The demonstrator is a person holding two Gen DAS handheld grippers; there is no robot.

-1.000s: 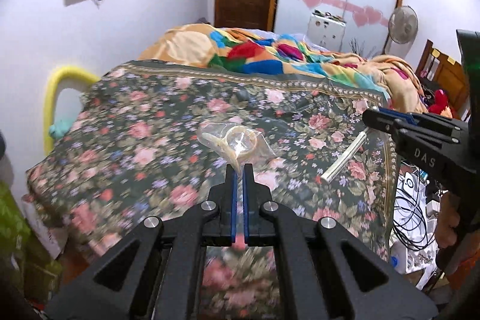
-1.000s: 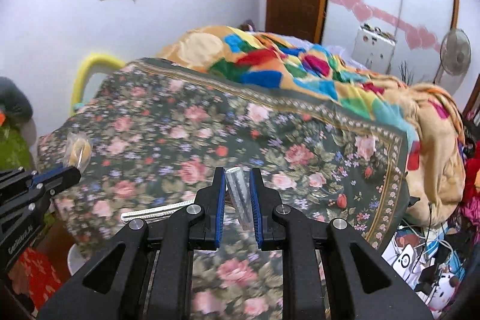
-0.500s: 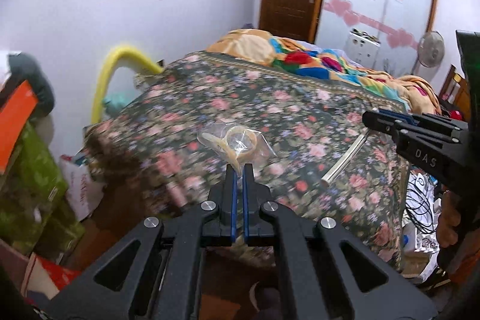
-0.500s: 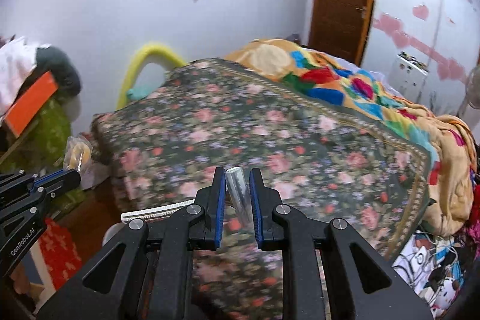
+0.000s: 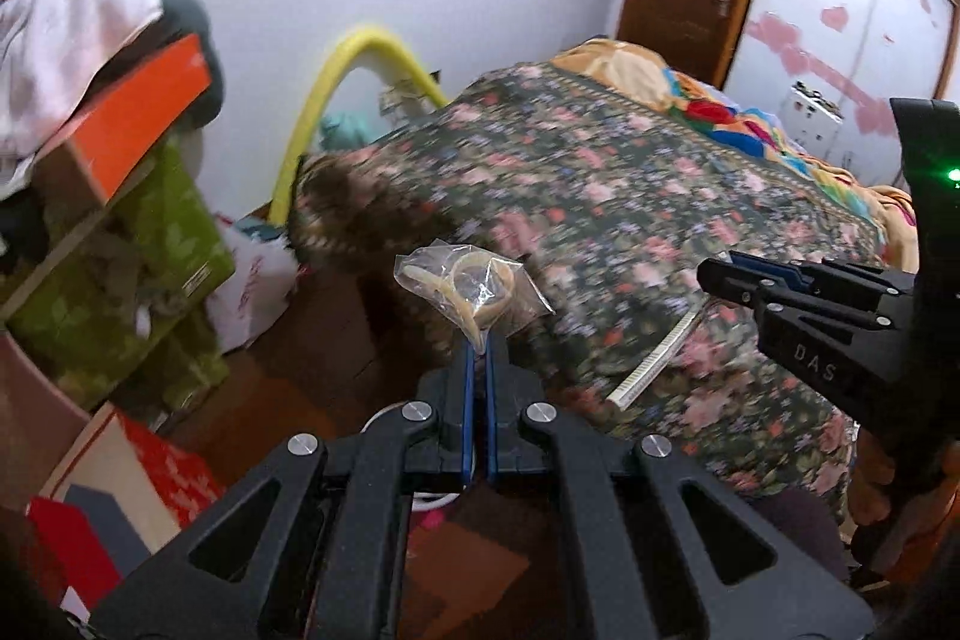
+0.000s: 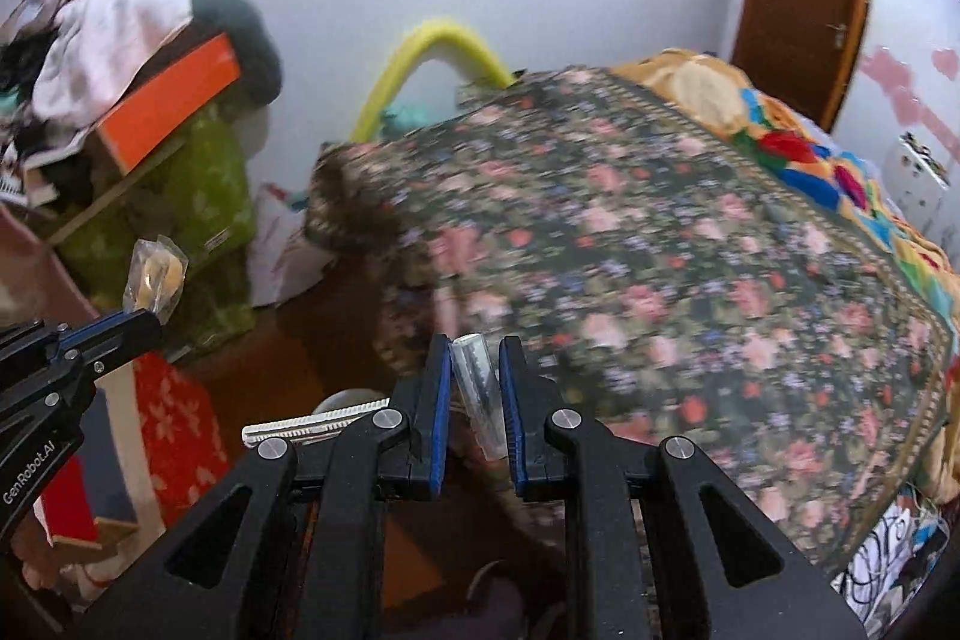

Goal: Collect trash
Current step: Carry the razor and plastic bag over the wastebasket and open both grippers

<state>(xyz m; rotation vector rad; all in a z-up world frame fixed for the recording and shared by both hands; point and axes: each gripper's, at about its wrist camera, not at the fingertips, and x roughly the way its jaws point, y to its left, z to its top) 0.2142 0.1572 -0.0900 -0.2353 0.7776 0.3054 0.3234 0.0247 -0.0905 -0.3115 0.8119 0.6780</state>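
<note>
The left gripper (image 5: 478, 340) has its fingers closed tight on a clear bag (image 5: 465, 283) of rubber bands, held up beyond the corner of the floral bed (image 5: 630, 220). The right gripper (image 6: 474, 361) has its fingers nearly closed, pinching a clear wrapper (image 6: 477, 391) with a white strip (image 6: 315, 424) jutting left.

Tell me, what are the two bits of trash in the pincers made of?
The little bag in the left gripper looks like thin clear plastic, glossy and crinkled. The long strip in the right gripper seems stiff clear plastic with a white ribbed edge.
</note>
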